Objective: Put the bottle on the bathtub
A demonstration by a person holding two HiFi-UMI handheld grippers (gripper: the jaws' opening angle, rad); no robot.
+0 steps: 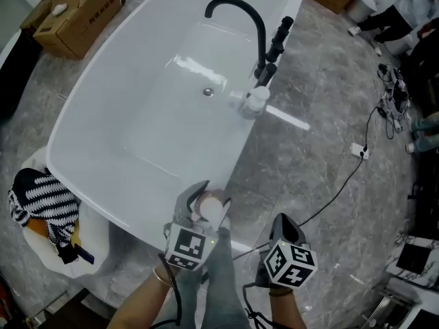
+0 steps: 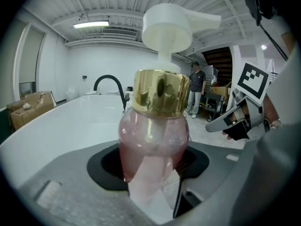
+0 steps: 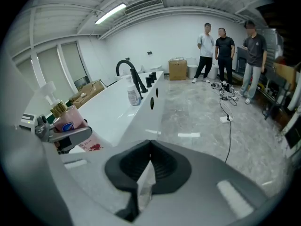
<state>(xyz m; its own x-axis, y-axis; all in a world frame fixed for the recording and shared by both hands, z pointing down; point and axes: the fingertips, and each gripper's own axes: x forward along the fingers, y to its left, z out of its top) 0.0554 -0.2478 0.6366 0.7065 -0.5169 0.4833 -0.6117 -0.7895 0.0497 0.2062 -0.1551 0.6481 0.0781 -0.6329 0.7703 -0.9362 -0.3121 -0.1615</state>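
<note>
A pink pump bottle (image 2: 153,131) with a gold collar and white pump head stands upright between the jaws of my left gripper (image 2: 153,166), which is shut on it. In the head view this bottle (image 1: 209,208) hangs just above the near rim of the white bathtub (image 1: 89,115), held by the left gripper (image 1: 199,214). The right gripper view shows the same bottle (image 3: 70,119) at the left. My right gripper (image 1: 285,226) is to the right, over the floor beside the tub. It is shut with nothing in it (image 3: 149,147).
A black faucet (image 1: 240,12) arches over the tub, with a small white bottle (image 1: 255,101) on the rim beside it. A striped cloth (image 1: 41,201) lies left of the tub. Cardboard boxes (image 1: 75,12) stand behind it. A cable and socket (image 1: 360,151) cross the floor. Three people (image 3: 225,51) stand far back.
</note>
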